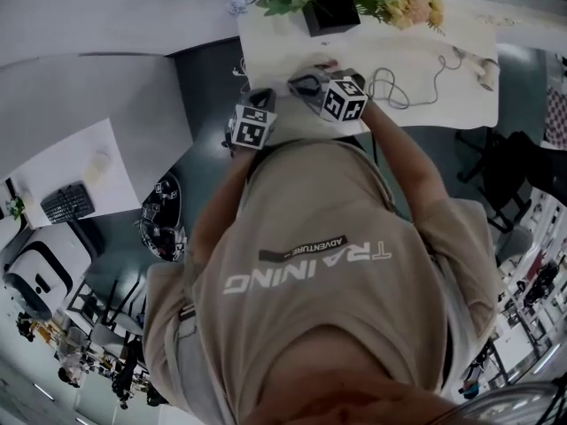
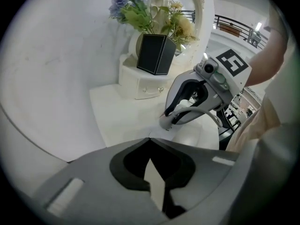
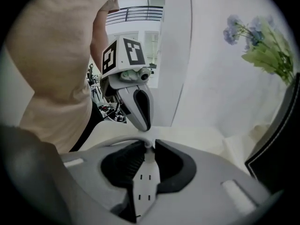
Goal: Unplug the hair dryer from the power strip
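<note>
My right gripper (image 3: 149,142) is shut on a white power strip (image 3: 142,186), whose slots show between its jaws. At the strip's far end sits a white plug (image 3: 149,145), its cable curving off to the left. My left gripper (image 3: 143,125) points down onto that plug. In the left gripper view its jaws (image 2: 150,139) are shut with a white sliver of the plug (image 2: 157,182) between them, and the right gripper (image 2: 168,118) is close ahead. In the head view both grippers (image 1: 266,103) (image 1: 306,85) meet at the table's near edge. A looped cable (image 1: 394,91) runs to the pale hair dryer (image 1: 485,73).
A black vase of flowers (image 1: 330,11) (image 2: 155,54) stands at the back of the white table (image 1: 443,104), on a small white drawer stand (image 2: 140,86) before an ornate white mirror (image 2: 201,3). To the left stands another desk with a keyboard (image 1: 66,202).
</note>
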The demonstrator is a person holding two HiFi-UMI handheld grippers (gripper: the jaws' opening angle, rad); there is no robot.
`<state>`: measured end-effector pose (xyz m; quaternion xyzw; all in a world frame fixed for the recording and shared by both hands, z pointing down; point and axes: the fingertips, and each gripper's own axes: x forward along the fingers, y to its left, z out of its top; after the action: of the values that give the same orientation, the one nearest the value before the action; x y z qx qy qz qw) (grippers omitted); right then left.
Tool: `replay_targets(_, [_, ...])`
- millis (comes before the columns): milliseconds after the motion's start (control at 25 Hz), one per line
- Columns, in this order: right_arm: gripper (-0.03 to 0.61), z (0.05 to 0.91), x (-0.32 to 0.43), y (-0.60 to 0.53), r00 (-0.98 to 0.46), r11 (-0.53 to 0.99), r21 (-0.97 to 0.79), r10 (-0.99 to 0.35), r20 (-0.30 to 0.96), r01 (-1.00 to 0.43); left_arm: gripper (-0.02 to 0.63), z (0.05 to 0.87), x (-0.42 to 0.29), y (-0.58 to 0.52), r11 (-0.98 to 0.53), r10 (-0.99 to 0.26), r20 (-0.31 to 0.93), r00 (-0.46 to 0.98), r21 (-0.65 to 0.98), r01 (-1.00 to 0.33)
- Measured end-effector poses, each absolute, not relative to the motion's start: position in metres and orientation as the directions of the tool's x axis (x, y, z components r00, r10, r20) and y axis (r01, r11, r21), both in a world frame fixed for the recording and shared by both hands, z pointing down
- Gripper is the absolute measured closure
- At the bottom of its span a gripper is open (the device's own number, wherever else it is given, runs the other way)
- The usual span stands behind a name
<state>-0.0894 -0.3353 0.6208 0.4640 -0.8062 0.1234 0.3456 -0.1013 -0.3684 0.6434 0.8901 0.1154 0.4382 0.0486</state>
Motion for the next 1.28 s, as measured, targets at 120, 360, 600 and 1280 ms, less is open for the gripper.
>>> replay_targets(120, [0.509, 0.620, -0.089, -0.334, -0.322, 0.531, 0.125, -0.667, 0.672, -0.838, 0.609, 0.643, -0.100, -0.367, -0.968, 0.251, 0.777, 0.577, 0.189, 0.167])
replay_targets(360, [0.509, 0.606, -0.085, -0.335, -0.349, 0.488, 0.053, -0.692, 0.632, -0.871, 0.609, 0.643, -0.100, -0.366, -0.971, 0.236, 0.778, 0.582, 0.168, 0.169])
replay_targets(600, [0.509, 0.584, -0.074, -0.333, -0.336, 0.423, 0.003, -0.722, 0.605, -0.906, 0.609, 0.642, -0.100, -0.366, -0.974, 0.225, 0.767, 0.601, 0.169, 0.149])
replay_targets(1280, [0.505, 0.468, -0.042, -0.279, -0.150, 0.143, -0.047, -0.912, 0.382, -0.989, 0.609, 0.477, -0.107, -0.362, -0.983, 0.158, 0.327, 0.932, 0.140, 0.117])
